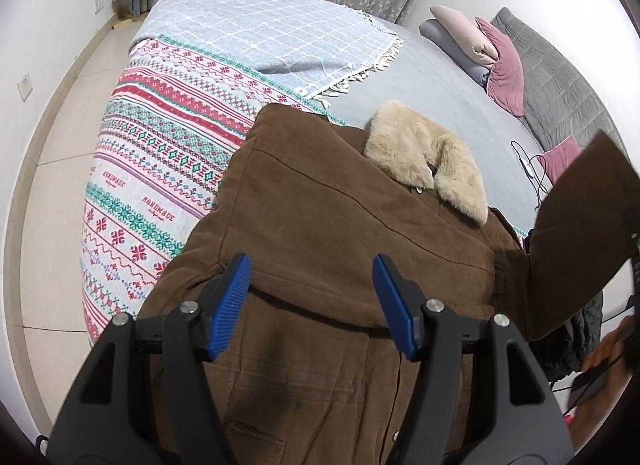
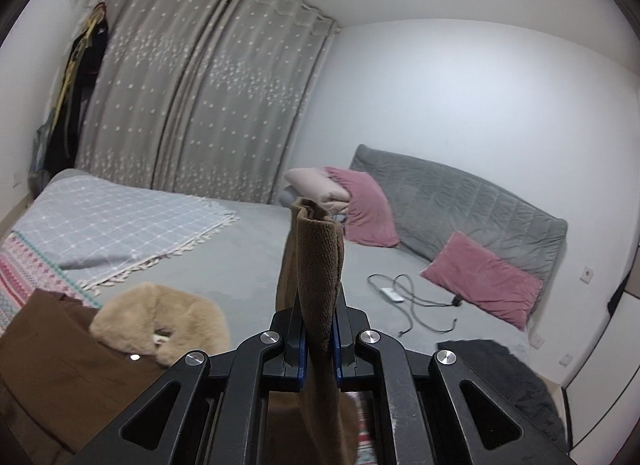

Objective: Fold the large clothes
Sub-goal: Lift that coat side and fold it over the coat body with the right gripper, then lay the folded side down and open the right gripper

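Corduroy, brown and heavy: one coat [image 1: 328, 233] lies front-up on the bed [image 1: 420, 89], its single beige fur collar [image 1: 428, 161] toward the headboard, likely spread flat so the sides can be folded in. The right gripper [image 2: 319, 349] is pressed together on one sleeve [image 2: 320, 261], lifted clear of the coat, apparently to swing it across the chest. The left gripper [image 1: 312, 297] hangs spread over the coat's chest, gripping nothing. Beyond the collar lie two pink pillows [image 2: 484, 277] and one cable [image 2: 404, 297].
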